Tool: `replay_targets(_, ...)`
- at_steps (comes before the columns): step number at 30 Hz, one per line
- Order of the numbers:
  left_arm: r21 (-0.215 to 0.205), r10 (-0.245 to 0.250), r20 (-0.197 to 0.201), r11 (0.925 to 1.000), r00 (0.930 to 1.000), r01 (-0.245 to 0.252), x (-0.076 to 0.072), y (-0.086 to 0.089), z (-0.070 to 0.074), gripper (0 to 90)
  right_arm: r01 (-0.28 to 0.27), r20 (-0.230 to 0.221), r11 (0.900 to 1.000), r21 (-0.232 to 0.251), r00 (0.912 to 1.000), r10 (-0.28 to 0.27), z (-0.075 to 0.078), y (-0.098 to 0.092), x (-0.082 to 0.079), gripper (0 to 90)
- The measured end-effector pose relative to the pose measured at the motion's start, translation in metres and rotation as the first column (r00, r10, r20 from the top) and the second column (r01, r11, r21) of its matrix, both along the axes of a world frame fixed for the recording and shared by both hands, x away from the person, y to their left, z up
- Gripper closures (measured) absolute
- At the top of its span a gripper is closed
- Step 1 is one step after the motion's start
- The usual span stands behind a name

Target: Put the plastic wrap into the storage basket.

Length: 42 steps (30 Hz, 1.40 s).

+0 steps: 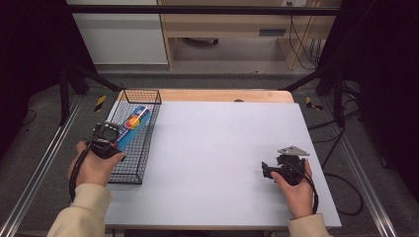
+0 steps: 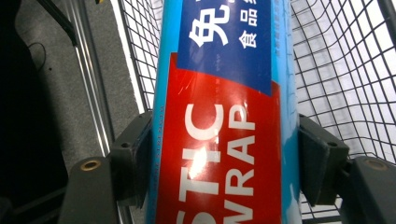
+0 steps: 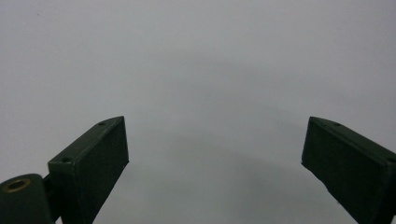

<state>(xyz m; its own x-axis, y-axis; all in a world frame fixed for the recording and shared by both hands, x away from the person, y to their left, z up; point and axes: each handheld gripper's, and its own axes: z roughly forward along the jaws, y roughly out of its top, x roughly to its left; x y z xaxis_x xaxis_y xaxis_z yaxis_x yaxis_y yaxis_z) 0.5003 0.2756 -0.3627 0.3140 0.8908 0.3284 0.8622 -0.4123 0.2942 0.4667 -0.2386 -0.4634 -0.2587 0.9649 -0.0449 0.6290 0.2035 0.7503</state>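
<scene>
Left gripper (image 1: 114, 141) jaws clamped on plastic wrap box (image 2: 224, 116) over wire basket (image 1: 148, 101), surface's (image 1: 222, 148) nine o'clock. Right gripper (image 3: 215, 158) jaws apart, empty.

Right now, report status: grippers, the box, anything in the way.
Left gripper shut on plastic wrap box, over wire basket. Right gripper open, empty, on the table. Nothing in the way.
</scene>
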Motion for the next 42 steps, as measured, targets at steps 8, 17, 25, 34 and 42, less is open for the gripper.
replay_targets(8,0.010,-0.006,-0.019,0.9999,0.9998,0.006,0.002,-0.001,-0.002,31.5,-0.003,-0.010,1.000,0.001,0.9999,0.003,-0.001,0.000,0.000,8.0)
replay_targets(17,0.019,-0.010,-0.051,0.9998,0.9987,0.011,0.003,0.000,-0.007,31.5,-0.008,-0.015,1.000,0.000,0.9999,0.008,-0.002,0.001,0.001,7.9)
replay_targets(25,0.025,-0.016,-0.063,0.9995,0.9979,0.018,0.005,0.000,-0.010,31.5,-0.013,-0.026,1.000,0.000,0.9996,0.013,-0.003,0.003,0.001,8.4)
replay_targets(34,0.033,-0.013,-0.077,0.9993,0.9970,0.016,0.007,-0.001,-0.012,31.5,-0.017,-0.027,1.000,-0.001,0.9995,0.017,-0.003,0.003,0.001,7.8)
replay_targets(42,0.032,-0.010,-0.089,0.9994,0.9960,0.013,0.009,0.000,-0.011,31.5,-0.020,-0.030,1.000,-0.003,0.9994,0.020,-0.004,0.003,0.002,7.5)
